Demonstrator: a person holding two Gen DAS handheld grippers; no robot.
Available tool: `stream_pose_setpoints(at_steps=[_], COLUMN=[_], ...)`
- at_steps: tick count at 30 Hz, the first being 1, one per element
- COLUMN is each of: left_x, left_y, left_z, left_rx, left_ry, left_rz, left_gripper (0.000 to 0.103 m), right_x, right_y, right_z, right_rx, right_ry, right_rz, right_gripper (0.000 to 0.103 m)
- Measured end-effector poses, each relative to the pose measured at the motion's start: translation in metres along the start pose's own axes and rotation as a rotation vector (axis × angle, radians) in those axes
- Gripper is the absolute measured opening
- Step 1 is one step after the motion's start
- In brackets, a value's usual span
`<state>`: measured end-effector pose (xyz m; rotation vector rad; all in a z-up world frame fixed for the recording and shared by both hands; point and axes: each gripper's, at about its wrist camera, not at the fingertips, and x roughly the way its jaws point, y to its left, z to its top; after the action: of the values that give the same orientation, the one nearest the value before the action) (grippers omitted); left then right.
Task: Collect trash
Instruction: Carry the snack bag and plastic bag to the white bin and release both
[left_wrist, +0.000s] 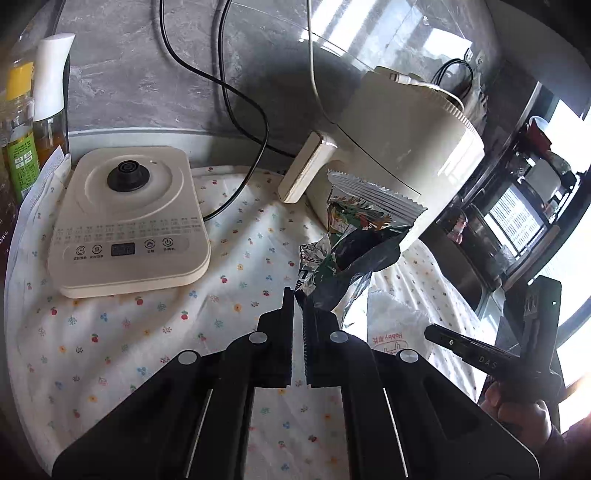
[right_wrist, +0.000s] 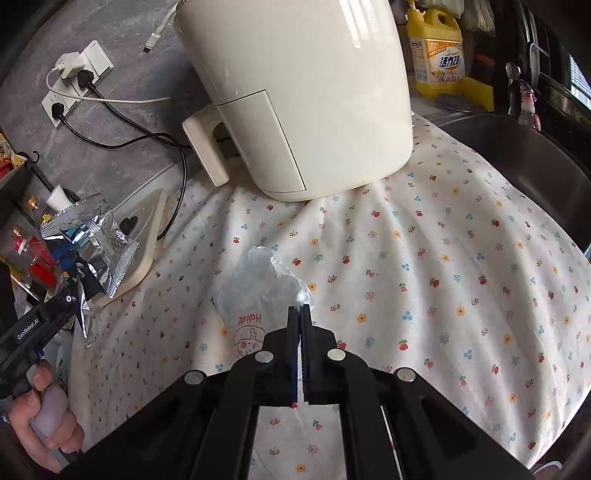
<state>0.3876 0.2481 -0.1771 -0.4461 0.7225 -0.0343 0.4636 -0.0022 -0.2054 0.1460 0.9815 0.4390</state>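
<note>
Foil is pinched by its lower edge in the left gripper (left_wrist: 298, 295), the snack wrapper (left_wrist: 354, 236) held upright over the floral cloth (left_wrist: 110, 332), while only the right wrist view shows the right gripper (right_wrist: 299, 310) clamped on the clear plastic bag (right_wrist: 258, 284) lying flat beside the air fryer (right_wrist: 295, 92).

left tool (left_wrist: 298, 295): jaws closed, raised | right tool (right_wrist: 299, 310): jaws closed, low
</note>
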Motion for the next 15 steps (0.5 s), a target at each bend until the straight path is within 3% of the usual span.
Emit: stream_pose_setpoints(at_steps=[8,15], left_x=[-0.001,0.006], left_y=[-0.075,-0.161], left_z=[-0.037,-0.088], left_rx=[0.077,0.149], left_ry=[0.040,0.124], left_rz=[-0.067,-0.153], left_gripper=[0.005,0.005], right_x=[-0.059,-0.135], right_y=[-0.060,-0.134], right_z=[-0.039,-0.096], right_rx=[0.074,0.170], right_ry=[-0.040,-0.074], right_rz=[-0.028,-0.099], right_gripper=[0.002,0.002])
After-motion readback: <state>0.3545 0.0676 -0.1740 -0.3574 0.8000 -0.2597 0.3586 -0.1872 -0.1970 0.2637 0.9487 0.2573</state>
